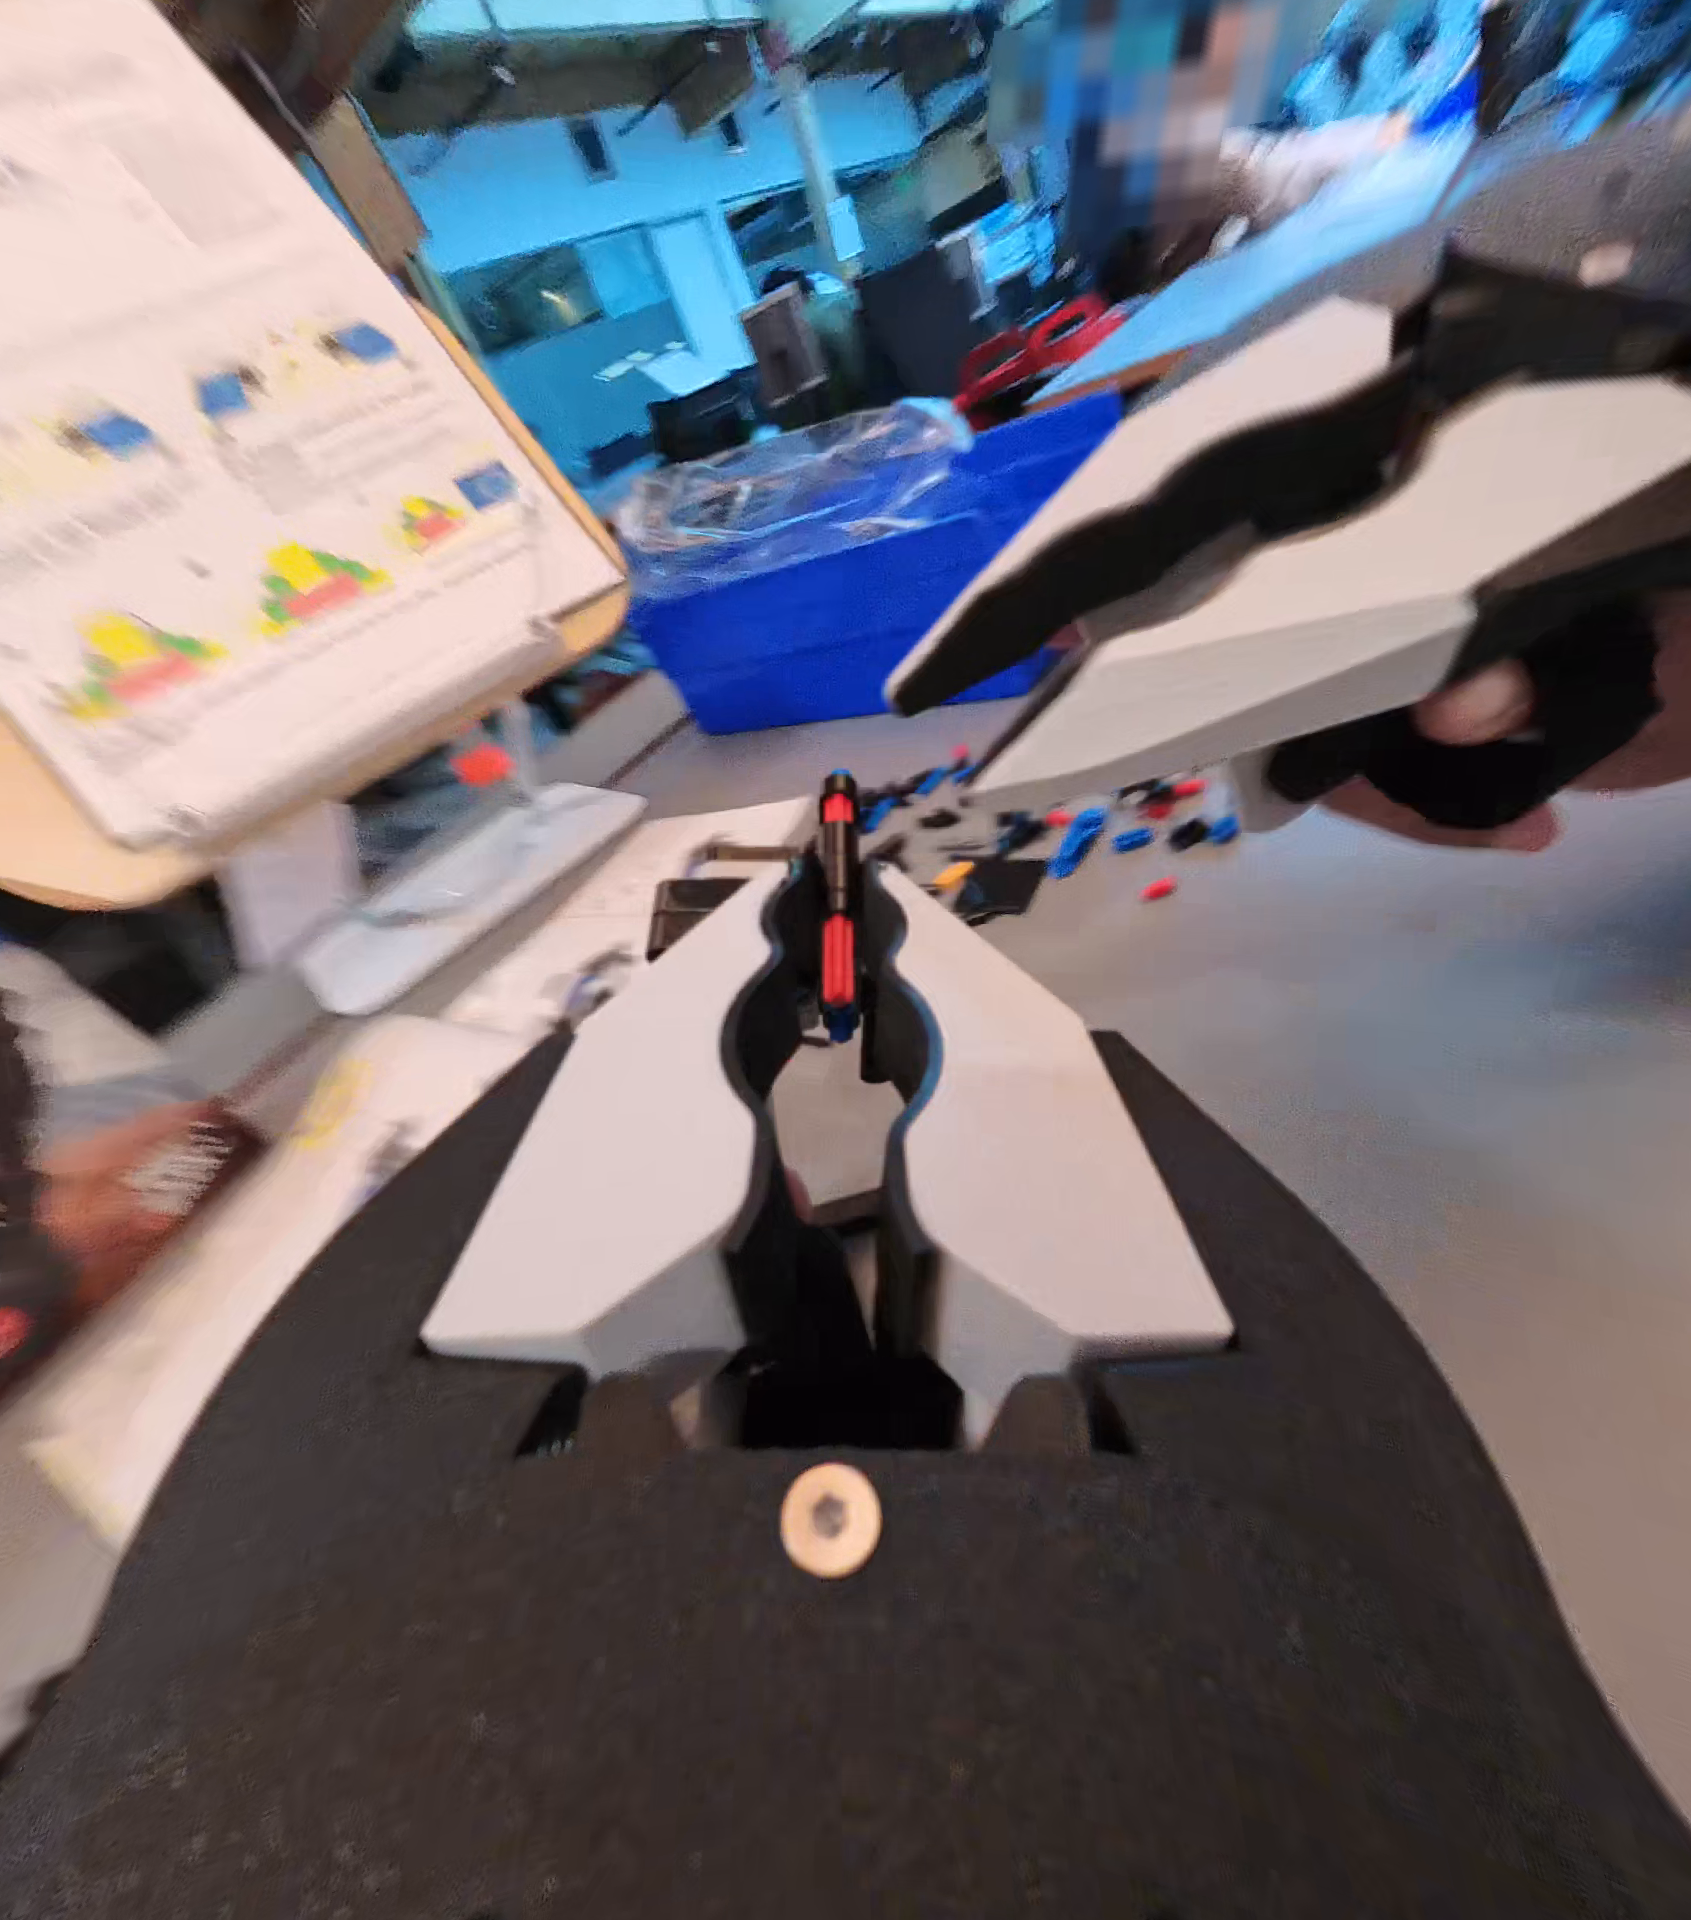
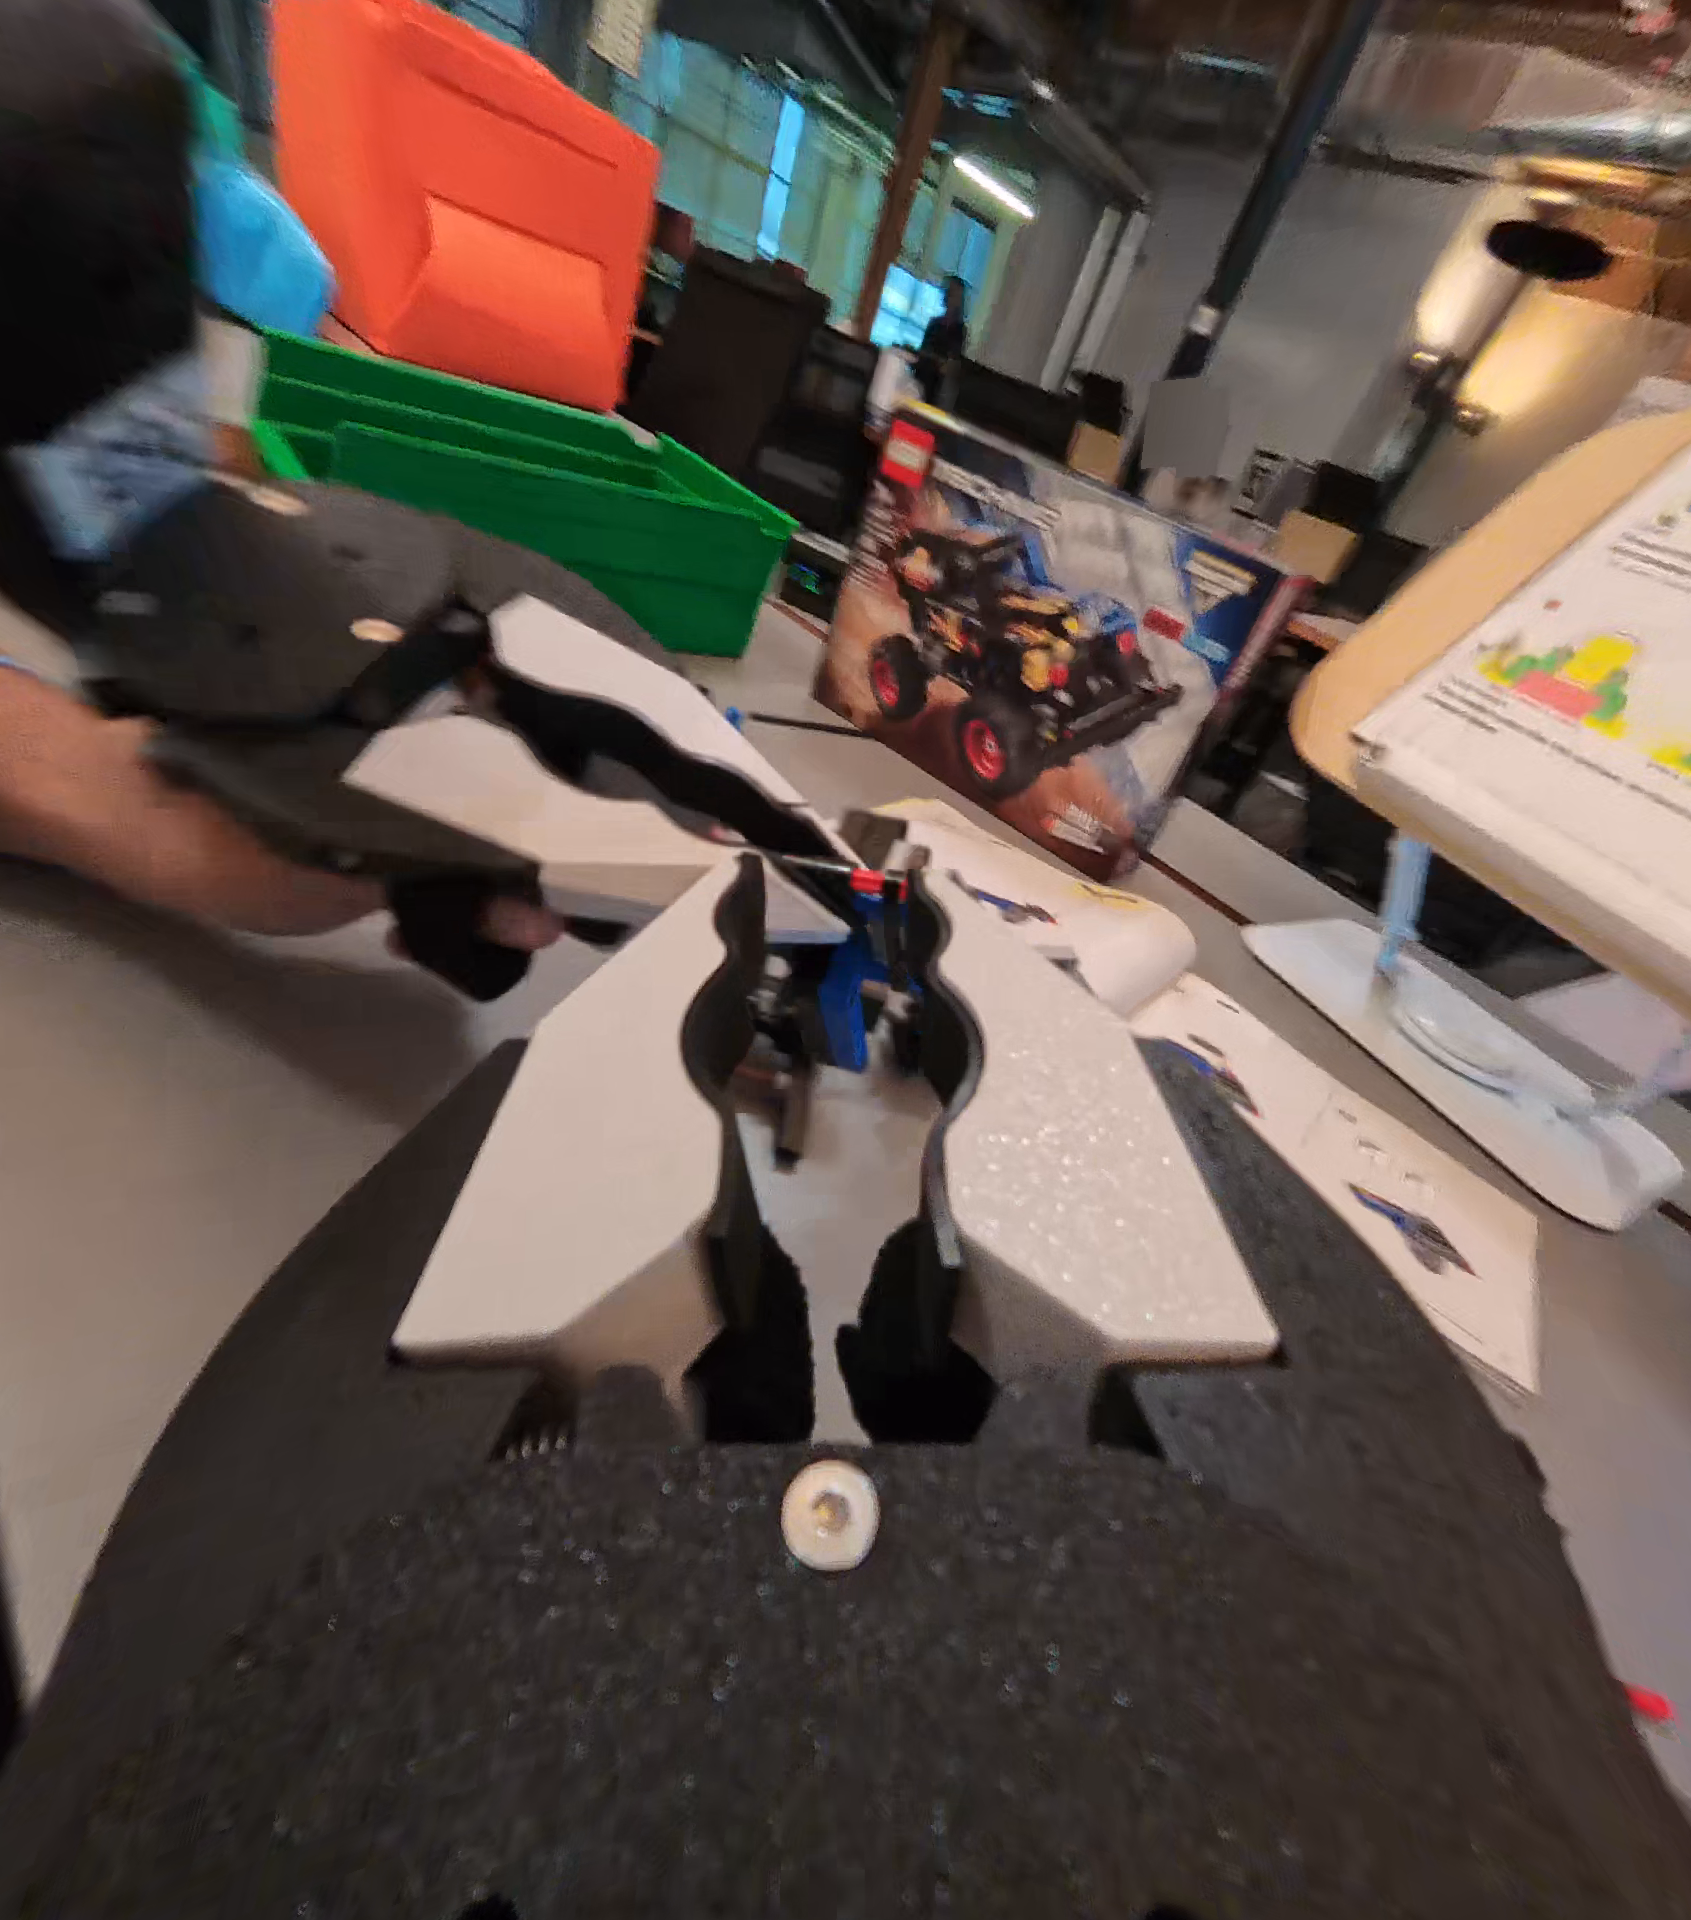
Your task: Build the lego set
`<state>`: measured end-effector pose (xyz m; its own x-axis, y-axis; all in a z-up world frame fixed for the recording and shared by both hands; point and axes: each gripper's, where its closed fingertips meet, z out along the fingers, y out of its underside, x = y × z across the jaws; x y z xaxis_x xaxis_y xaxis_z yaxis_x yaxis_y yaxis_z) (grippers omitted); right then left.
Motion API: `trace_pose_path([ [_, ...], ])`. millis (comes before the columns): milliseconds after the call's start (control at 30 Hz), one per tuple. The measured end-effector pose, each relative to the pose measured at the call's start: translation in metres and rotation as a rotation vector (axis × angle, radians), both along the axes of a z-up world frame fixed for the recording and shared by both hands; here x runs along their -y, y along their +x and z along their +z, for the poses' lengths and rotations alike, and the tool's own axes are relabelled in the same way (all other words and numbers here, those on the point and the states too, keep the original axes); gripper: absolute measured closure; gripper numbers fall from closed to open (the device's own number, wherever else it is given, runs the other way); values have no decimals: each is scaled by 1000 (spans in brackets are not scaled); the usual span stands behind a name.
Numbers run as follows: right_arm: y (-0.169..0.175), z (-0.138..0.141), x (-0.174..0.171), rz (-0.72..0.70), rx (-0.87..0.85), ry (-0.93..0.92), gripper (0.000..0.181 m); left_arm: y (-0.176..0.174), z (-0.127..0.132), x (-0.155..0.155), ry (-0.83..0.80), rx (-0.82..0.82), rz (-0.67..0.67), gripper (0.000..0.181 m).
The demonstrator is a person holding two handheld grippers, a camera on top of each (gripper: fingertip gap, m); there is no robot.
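Workshop, stacked plastic bins (image 2: 508, 488), exposed ductwork (image 2: 1651, 114)

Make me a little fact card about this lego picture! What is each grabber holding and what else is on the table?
left gripper: shut on a thin black axle piece with red and blue bits
right gripper: holds the blue and black lego assembly between its fingers
loose lego parts: scattered on the grey table
lego box: standing at the table's far side
instruction sheet: on a tilted stand
green bins: behind the left gripper
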<state>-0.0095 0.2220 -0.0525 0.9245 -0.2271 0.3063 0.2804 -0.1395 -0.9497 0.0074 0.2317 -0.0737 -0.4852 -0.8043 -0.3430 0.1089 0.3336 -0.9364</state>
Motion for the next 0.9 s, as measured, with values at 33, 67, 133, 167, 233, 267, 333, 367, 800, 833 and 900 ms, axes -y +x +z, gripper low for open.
trace_pose_path([
  [33, -8, 4, 3, 88, -39, 17, 156, -2, -1, 3, -104, -82, -77, 176],
  [67, -10, 9, 8, 153, -81, 27, 155, -7, 0, 8, -218, -164, -174, 176],
  [133, -1, 23, 19, 200, -140, 81, 153, -19, 10, 14, -428, -283, -359, 176],
  [167, 0, 24, 23, 249, -182, 81, 154, -23, 14, 16, -518, -342, -432, 176],
  [233, -11, 10, 26, 414, -326, -21, 151, -28, 17, 20, -642, -441, -537, 176],
  [267, -11, 5, 26, 442, -391, -48, 150, -30, 17, 22, -675, -466, -564, 177],
  [333, -14, 3, 26, 489, -451, -29, 160, -34, 12, 28, -678, -514, -611, 176],
  [367, -13, 2, 25, 493, -476, -19, 163, -35, 12, 29, -684, -518, -625, 176],
  [800, -16, -18, 23, 533, -547, -92, 178, -38, -3, 36, -633, -565, -635, 176],
  [833, -16, -19, 23, 527, -537, -94, 178, -38, -3, 36, -639, -571, -644, 176],
  [900, -20, -24, 22, 531, -510, -130, 178, -41, -6, 40, -643, -603, -656, 176],
])
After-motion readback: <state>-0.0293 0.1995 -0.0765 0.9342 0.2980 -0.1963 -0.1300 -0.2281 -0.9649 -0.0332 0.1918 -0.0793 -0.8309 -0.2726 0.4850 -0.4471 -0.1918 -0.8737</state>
